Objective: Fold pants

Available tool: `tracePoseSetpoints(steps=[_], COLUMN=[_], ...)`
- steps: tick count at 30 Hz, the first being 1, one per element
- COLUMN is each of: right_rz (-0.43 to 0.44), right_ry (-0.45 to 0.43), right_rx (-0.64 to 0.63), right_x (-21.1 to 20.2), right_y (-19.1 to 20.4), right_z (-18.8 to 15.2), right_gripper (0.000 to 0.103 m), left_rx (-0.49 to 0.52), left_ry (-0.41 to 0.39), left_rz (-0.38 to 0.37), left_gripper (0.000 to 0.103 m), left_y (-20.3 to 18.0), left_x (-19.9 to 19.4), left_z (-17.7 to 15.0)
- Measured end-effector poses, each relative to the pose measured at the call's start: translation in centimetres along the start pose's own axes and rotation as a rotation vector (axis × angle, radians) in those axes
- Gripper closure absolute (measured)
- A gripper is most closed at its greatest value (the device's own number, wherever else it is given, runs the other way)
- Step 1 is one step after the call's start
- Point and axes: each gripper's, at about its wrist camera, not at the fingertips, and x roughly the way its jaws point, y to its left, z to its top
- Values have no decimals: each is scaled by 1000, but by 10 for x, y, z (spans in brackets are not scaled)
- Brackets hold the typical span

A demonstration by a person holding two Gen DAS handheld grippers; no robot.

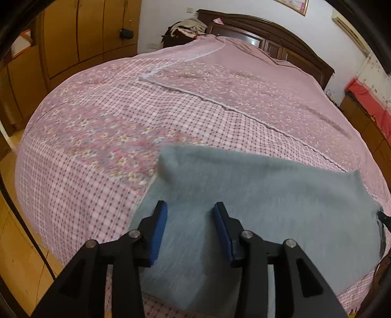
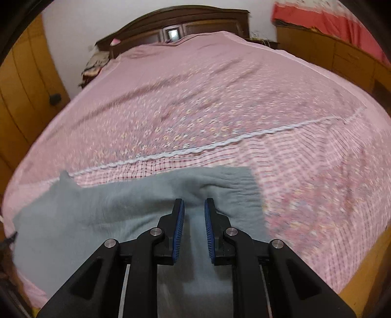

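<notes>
Left gripper: jaws apart, empty, poised over the grey pants, whose cloth spreads ahead of and rightward from the fingers. Right gripper: jaws parted narrowly, nothing clamped, a raised fold just ahead; cloth runs leftward. Long axis judged crosswise, between both grippers. Pants lie on the pink bedspread; wooden headboard beyond.
</notes>
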Motion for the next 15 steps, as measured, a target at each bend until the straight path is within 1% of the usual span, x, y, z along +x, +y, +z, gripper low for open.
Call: tracePoseSetpoints(steps=[1,3,5,9,13,15], right_rz=[-1,-9,10,54,112,161], right_ry=[-2,-7,-6,19,26,37], right_rx=[13,47,87,176,274,335], right_x=[-4,-19,-32,-48,-56,-55], right_y=[-4,-14,-26,-46,-59,-64], right_z=[-1,-6,-15,-36,-59,-71], right_gripper=[80,72,69,67,66,65], left_rx=[-2,-3,1,5,6,18], left_ry=[0,2,8,17,17,12], left_rz=[2,11,27,31,-11,-27], left_gripper=[60,58,55,52,49,48], left_y=[1,0,-2,-7,-15,-20], left_x=[-2,-6,-8,-13,-27,-32], left_z=[-2,-4,-5,-6,-8,-9])
